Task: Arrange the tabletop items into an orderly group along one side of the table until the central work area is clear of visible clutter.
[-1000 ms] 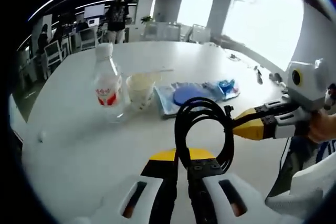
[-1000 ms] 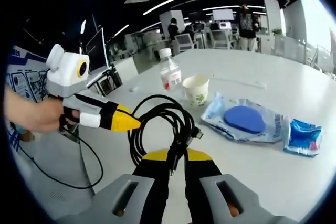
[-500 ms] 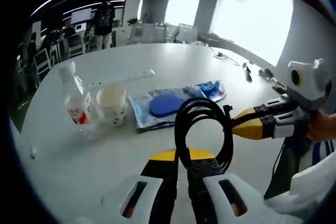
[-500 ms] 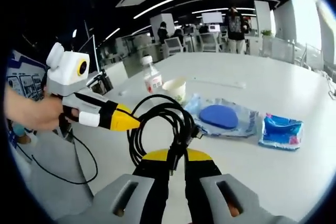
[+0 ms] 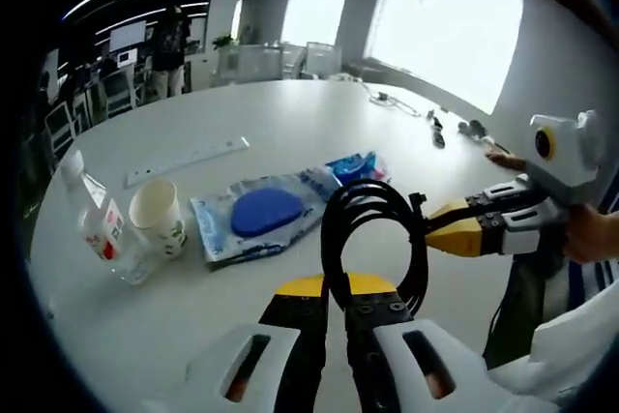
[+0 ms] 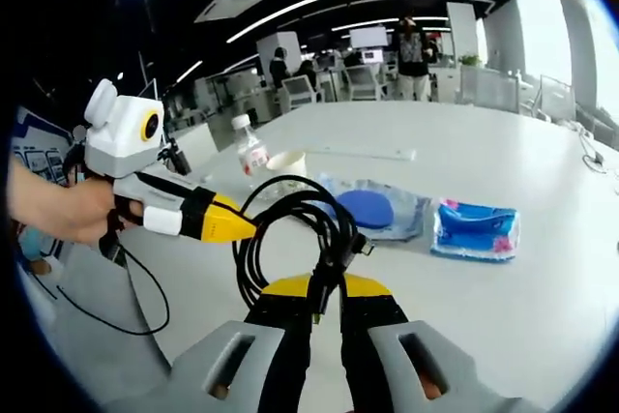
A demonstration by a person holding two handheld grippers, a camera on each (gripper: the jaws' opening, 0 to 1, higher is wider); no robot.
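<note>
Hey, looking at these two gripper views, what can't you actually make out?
- Cable coil, left gripper view: where the jaws pinch it is hidden behind the jaws.
- Bottle label: too small to read.
- Paper cup, right gripper view: partly behind the coil.
- Blue packet print: blurred.
- Distant people: too small.

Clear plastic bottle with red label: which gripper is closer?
Left, probably. The bottle stands out beyond the left gripper; the right gripper is farther, across the black coiled cable both hold.
</note>
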